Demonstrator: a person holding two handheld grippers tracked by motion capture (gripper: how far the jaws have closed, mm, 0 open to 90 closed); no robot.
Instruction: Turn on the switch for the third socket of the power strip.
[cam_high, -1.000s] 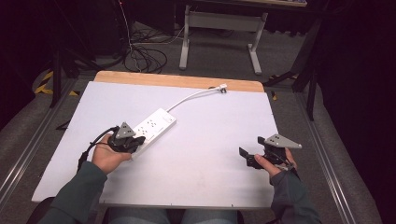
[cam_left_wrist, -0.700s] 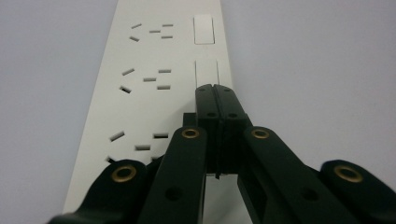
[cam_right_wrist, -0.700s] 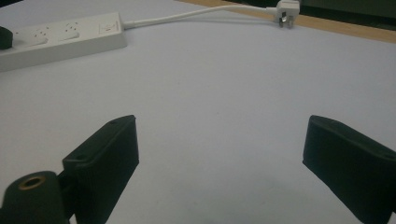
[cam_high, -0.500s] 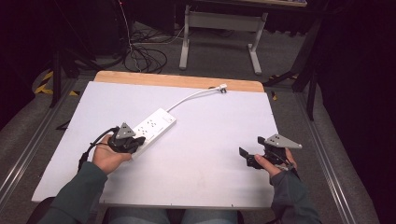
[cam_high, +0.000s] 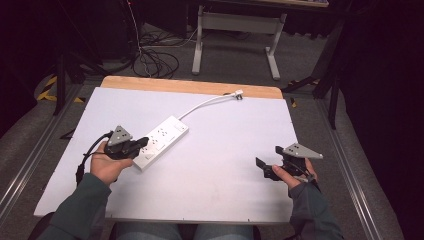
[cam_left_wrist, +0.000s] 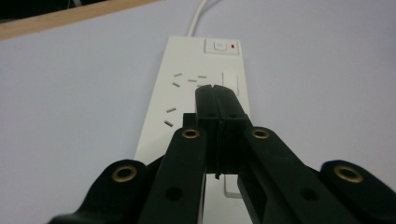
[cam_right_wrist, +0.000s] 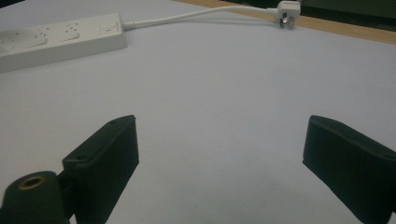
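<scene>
A white power strip (cam_high: 165, 136) lies at an angle on the white table top (cam_high: 215, 165), left of the middle. Its white cord (cam_high: 205, 103) runs to a plug (cam_high: 238, 94) by the far wooden edge. My left gripper (cam_high: 145, 143) rests over the strip's near end, its jaws shut together with nothing between them. In the left gripper view the closed tips (cam_left_wrist: 217, 95) lie over the strip's sockets (cam_left_wrist: 187, 79), short of its switch (cam_left_wrist: 219, 45). Over bare table at the right, my right gripper (cam_high: 270, 156) stands open; nothing lies between its jaws in the right gripper view (cam_right_wrist: 219, 154).
A wooden strip (cam_high: 190, 86) borders the table's far edge. Beyond it stand a metal table frame (cam_high: 235, 35) and loose black cables (cam_high: 155, 62) on the floor. Metal rails (cam_high: 30, 160) run along both sides of the table.
</scene>
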